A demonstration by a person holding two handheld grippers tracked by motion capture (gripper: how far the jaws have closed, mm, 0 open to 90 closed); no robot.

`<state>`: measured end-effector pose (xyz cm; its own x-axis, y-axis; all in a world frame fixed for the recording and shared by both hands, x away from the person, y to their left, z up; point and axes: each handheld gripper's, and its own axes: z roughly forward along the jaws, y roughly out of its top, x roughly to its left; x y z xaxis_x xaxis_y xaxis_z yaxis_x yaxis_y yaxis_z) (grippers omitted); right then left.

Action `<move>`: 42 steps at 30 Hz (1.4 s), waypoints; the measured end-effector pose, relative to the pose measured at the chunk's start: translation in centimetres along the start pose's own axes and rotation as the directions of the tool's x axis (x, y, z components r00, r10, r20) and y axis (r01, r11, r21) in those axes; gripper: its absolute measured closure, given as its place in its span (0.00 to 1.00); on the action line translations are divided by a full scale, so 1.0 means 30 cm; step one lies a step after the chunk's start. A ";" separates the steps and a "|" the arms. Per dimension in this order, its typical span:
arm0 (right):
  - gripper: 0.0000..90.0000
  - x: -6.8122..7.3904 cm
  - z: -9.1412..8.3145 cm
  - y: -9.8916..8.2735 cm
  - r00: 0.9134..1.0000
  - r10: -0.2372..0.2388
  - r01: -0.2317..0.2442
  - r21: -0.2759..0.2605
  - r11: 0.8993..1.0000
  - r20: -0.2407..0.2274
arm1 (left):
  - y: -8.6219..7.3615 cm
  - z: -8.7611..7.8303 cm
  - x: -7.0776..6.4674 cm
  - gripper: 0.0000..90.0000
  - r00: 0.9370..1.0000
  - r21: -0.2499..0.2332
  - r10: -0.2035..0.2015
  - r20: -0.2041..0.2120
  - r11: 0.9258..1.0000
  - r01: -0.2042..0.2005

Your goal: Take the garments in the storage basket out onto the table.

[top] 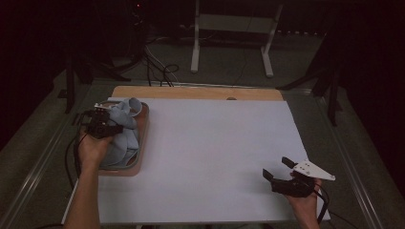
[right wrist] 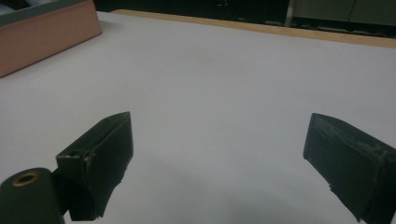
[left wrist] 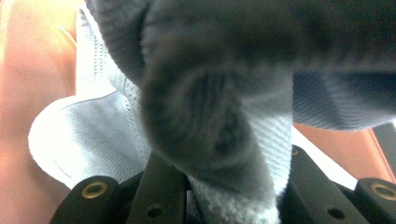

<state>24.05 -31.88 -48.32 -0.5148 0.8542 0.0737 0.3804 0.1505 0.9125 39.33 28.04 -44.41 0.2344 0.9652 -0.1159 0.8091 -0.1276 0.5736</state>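
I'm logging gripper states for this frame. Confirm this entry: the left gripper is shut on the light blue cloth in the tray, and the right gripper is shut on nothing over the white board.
One part is wrong: the right gripper is open, not shut. The right gripper view shows its jaws wide apart over the bare white board. The rest holds: the left gripper is shut on the light blue cloth at the tray.

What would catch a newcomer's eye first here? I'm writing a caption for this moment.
The left gripper at the table's left, closed on a pale blue cloth bunched in a reddish tray. Next, the right gripper, open over the bare white board at the near right.
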 end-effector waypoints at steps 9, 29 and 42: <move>0.09 0.001 0.002 -0.001 1.000 0.003 -0.003 0.003 1.000 0.001 | 0.003 -0.029 -0.002 0.84 1.000 -0.029 0.010 0.008 1.000 -0.010; 0.09 -0.002 -0.004 0.001 1.000 0.005 -0.005 -0.002 1.000 0.003 | 0.005 -0.080 -0.014 0.84 0.999 -0.084 0.032 0.002 0.996 -0.032; 0.09 -0.002 -0.004 0.001 1.000 0.005 -0.005 -0.002 1.000 0.003 | 0.003 -0.112 -0.021 0.84 0.999 -0.122 0.038 0.005 0.992 -0.037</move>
<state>24.00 -32.00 -48.26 -0.5104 0.8565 0.0764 0.3812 0.1457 0.9129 37.44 28.18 -41.58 0.2682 0.9583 -0.0983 0.7277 -0.1347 0.6726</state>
